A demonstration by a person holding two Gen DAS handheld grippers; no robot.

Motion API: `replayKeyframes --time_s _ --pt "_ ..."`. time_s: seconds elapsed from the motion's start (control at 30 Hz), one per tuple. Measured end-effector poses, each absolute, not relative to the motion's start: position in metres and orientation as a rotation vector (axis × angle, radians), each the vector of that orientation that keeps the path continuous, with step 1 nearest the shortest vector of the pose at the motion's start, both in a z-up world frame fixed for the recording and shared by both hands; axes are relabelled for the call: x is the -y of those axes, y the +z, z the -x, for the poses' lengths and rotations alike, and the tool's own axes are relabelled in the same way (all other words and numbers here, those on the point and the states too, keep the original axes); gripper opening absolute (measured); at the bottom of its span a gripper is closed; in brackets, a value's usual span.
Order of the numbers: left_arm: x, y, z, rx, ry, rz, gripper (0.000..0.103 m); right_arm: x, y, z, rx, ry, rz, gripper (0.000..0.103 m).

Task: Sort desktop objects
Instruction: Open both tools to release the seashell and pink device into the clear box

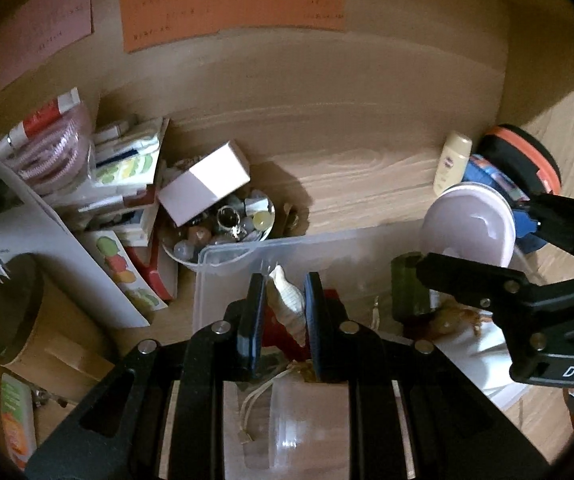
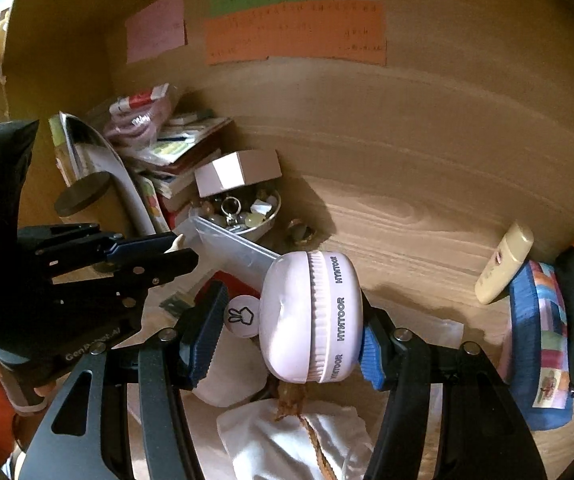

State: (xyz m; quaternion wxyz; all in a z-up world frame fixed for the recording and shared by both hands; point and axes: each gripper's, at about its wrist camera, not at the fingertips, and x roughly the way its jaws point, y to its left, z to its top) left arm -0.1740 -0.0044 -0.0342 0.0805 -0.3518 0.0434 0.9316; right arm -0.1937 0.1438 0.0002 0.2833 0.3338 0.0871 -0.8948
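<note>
Pinching spiral seashell [image 1: 287, 300] mid-body, left gripper [image 1: 285, 312] over clear plastic bin [image 1: 227, 256]; brittle, light, go gentle. Right gripper [image 2: 291, 332] clamps pink round case [image 2: 311, 316] across its flat faces; smooth, rigid, may slip.

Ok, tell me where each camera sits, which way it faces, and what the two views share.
Left wrist: sits behind the left gripper, angled down at the desk; its fingers clamp a white seashell above a clear plastic box.
Right wrist: sits behind the right gripper, angled down; it holds a round pink case.
Shared: each shows the other gripper, the trinket bowl and the orange note.
</note>
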Motion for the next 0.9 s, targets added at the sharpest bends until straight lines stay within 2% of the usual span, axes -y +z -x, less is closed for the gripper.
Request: replayKeyframes --time_s 0.3,0.73,0.9 --pt "-0.001 -0.050 0.179 -0.190 2.757 1.098 0.019 -0.142 -0.012 0.202 -0.242 -2.376 -0.951 0.055" --pt "-0.011 -0.062 0.185 -0.269 2.754 1.141 0.018 -0.121 -0.023 0.200 -0.440 -2.378 -0.996 0.055" --pt "-0.009 -0.061 0.186 -0.257 2.737 1.154 0.019 -0.122 -0.024 0.200 -0.443 -2.384 -1.001 0.056"
